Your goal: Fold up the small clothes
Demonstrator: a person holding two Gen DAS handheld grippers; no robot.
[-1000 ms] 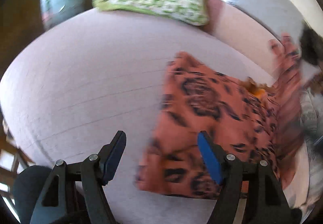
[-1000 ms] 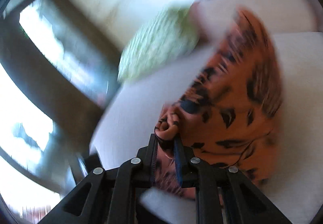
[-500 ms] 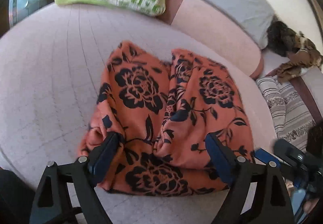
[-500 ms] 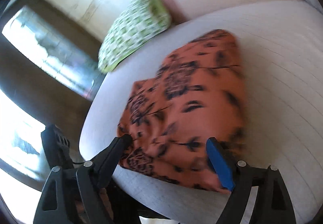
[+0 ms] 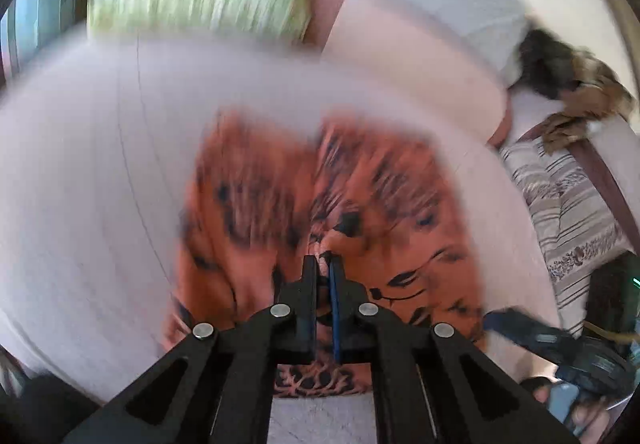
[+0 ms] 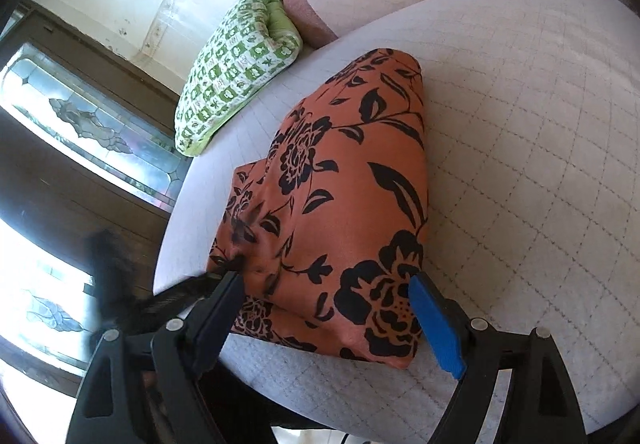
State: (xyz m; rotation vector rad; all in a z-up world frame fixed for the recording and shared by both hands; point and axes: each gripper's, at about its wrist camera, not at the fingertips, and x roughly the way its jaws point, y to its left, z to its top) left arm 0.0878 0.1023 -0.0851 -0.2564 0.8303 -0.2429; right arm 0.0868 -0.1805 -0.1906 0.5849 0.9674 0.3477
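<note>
Our left gripper tilts down, jaws pinching the orange floral garment at six o'clock; right gripper angles down, jaws spread.

We see a pale quilted bed, our folded orange floral garment lying near its edge, a green checked pillow beyond it, well apart.
</note>
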